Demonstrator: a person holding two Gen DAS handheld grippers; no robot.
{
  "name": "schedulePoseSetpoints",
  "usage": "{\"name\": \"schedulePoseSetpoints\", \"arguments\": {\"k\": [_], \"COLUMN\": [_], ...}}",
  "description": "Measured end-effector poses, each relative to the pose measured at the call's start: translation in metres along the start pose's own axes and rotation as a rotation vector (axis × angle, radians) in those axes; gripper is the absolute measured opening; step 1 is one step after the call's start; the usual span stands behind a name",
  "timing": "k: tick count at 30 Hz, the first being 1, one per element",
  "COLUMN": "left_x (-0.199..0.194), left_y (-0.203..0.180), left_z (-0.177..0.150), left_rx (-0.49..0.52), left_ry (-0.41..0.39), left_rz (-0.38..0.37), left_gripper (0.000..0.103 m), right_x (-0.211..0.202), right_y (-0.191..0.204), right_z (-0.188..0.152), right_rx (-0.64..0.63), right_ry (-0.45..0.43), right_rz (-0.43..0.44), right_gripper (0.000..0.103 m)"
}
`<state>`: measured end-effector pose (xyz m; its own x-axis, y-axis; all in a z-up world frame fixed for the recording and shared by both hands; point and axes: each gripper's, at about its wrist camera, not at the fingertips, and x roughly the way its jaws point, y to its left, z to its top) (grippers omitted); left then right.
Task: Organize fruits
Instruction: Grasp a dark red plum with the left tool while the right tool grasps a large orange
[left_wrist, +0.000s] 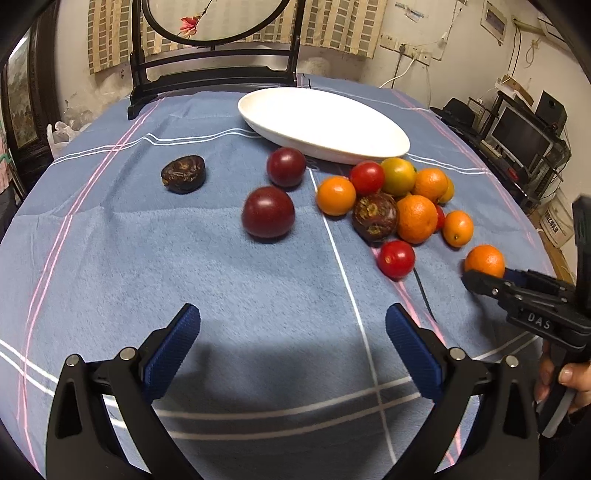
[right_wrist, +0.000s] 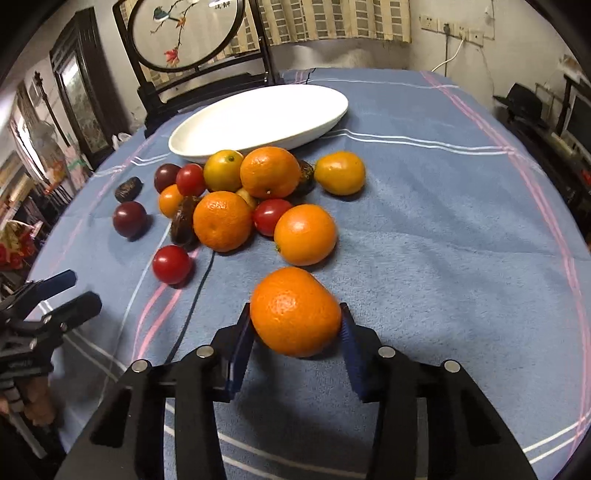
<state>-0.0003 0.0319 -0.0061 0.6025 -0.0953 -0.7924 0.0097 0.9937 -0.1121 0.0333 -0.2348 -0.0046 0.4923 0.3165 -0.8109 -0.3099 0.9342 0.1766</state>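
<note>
Right wrist: right tool (right_wrist: 295, 325) grips orange (right_wrist: 295, 312); white dish (right_wrist: 258, 118) holds nothing.

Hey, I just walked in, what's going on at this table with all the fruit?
A person is sorting fruit with a handheld gripper in each hand. The right gripper is closed on an orange low over the blue tablecloth. The left gripper is open and holds nothing. The white dish has no fruit in it; the other oranges, red tomatoes and dark fruits lie on the cloth beside it.
</note>
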Motion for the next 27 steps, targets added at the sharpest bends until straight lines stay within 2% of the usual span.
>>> {"name": "schedulePoseSetpoints", "arguments": {"k": [6,10,12,13,15,18,19,21,22,27], "left_x": [0.003,0.013,0.026,0.031,0.044,0.054,0.058,0.066,0.069,0.056], "left_y": [0.035,0.032,0.026,0.025,0.018,0.01,0.008,0.006,0.007,0.011], "left_z": [0.024,0.036,0.041,0.042,0.05,0.057,0.059,0.061,0.062,0.069], "left_rx": [-0.069,-0.045,-0.032,-0.027,0.001,0.044,0.061,0.084,0.086,0.072], "left_ry": [-0.019,-0.004,0.037,0.053,0.088,0.084,0.083,0.104,0.105,0.109], "left_rz": [0.057,0.047,0.024,0.02,0.009,0.033,0.029,0.015,0.023,-0.057], "left_gripper": [0.098,0.098,0.088,0.077,0.076,0.075,0.072,0.045,0.04,0.039], "right_x": [-0.005,-0.007,-0.01,-0.011,-0.013,-0.015,-0.015,-0.013,-0.013,-0.025], "right_y": [-0.002,0.007,0.013,0.016,0.021,0.026,0.027,0.027,0.026,0.029], "right_z": [-0.001,0.0,0.001,0.002,0.003,0.004,0.005,0.007,0.008,0.03], "right_rx": [0.009,-0.013,-0.032,-0.043,-0.056,-0.075,-0.08,-0.077,-0.074,-0.086], "right_ry": [-0.011,-0.018,-0.021,-0.023,-0.024,-0.024,-0.023,-0.018,-0.017,-0.063], "right_rz": [0.048,0.081,0.102,0.111,0.123,0.138,0.144,0.158,0.163,0.193], "right_gripper": [0.044,0.044,0.044,0.044,0.044,0.044,0.044,0.044,0.044,0.044]}}
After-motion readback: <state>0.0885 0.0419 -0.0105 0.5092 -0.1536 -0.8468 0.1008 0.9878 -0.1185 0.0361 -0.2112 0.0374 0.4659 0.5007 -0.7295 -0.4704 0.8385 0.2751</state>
